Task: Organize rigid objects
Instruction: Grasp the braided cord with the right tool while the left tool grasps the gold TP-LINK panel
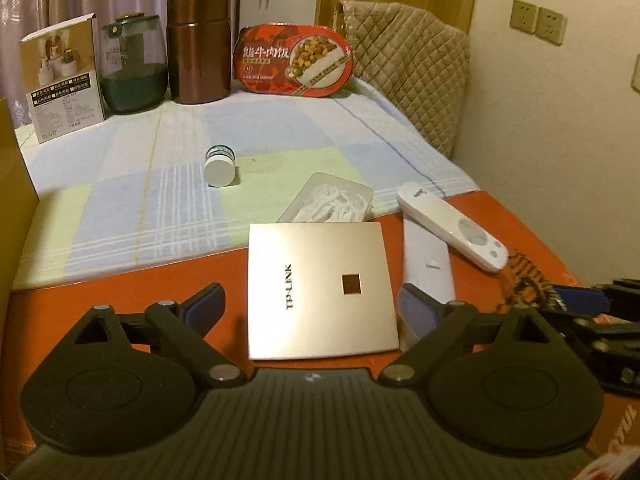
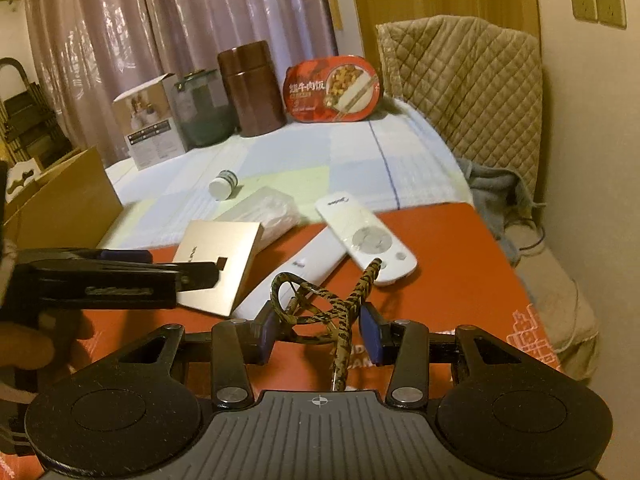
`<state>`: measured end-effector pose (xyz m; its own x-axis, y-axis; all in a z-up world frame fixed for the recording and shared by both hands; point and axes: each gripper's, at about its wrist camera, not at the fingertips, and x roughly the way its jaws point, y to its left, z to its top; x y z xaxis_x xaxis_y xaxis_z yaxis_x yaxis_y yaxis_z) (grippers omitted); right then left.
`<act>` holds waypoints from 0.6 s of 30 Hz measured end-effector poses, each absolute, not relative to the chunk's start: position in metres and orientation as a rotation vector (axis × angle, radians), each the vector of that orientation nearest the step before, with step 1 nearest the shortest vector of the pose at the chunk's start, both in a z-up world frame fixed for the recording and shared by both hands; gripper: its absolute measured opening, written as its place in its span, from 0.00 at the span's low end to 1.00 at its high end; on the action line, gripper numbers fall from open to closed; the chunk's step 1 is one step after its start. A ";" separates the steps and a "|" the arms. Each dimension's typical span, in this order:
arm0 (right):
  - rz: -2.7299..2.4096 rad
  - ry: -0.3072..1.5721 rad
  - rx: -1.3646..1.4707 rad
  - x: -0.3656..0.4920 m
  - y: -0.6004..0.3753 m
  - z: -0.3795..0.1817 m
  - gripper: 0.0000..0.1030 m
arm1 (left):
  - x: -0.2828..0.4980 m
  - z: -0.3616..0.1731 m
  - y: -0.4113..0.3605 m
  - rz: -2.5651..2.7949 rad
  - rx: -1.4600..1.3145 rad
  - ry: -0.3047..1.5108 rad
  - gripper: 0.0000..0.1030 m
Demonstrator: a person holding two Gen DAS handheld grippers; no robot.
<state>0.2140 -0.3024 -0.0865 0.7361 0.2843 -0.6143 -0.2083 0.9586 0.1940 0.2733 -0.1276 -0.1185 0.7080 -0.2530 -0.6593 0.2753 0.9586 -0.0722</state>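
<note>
Left gripper (image 1: 308, 304) is sitting nearest the lens in the left wrist view, jaws spread wide and holding nothing, hovering low over the red box top (image 1: 120, 300). TP-LINK plate (image 1: 320, 292) is lying flat right between the two fingers, logo side up, its edges roughly square to the gripper's approach, so the spread jaws are already bracketing its left and right sides. Left finger is standing clear of the plate edge; right finger is looking just beside the plate's right edge, contact unclear.

Moving right: clear plastic case (image 1: 332, 200) of white cord is lying just beyond the plate, half on the plaid bedsheet (image 1: 160, 168). White remote (image 1: 452, 228) is resting tilted across a longer white bar (image 1: 430, 264), long axes running away from the camera.

Right gripper (image 2: 318, 338) is sitting further right, fingers half closed around patterned folded eyeglasses (image 2: 320, 308); pads are looking close to the frame but a firm pinch can't be confirmed. Glasses' temple is pointing forward toward the remote.

Judgement: left hand is the nearer one for the plate; likely next move is closing across its width. Thin flat plate could slip or be hard to lift off the surface.
</note>
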 end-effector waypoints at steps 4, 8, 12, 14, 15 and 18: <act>0.263 0.696 0.115 0.220 -0.307 -0.089 0.39 | 0.283 -0.127 -0.144 -0.269 0.079 0.742 0.89; 0.255 0.702 0.119 0.222 -0.310 -0.091 0.39 | 0.287 -0.131 -0.150 -0.264 0.115 0.737 0.84; 0.252 0.705 0.122 0.220 -0.312 -0.093 0.39 | 0.284 -0.129 -0.144 -0.268 0.135 0.750 0.84; 0.251 0.706 0.126 0.219 -0.311 -0.092 0.39 | 0.278 -0.126 -0.138 -0.268 0.135 0.759 0.83; 0.252 0.705 0.128 0.218 -0.311 -0.092 0.39 | 0.274 -0.124 -0.134 -0.269 0.134 0.762 0.83; 0.255 0.702 0.133 0.214 -0.309 -0.088 0.39 | 0.258 -0.115 -0.120 -0.272 0.123 0.762 0.83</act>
<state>0.2144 -0.3091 -0.0884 0.7340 0.2756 -0.6207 -0.1869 0.9606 0.2055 0.2581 -0.1204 -0.1147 0.6903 -0.1981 -0.6959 0.2866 0.9580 0.0116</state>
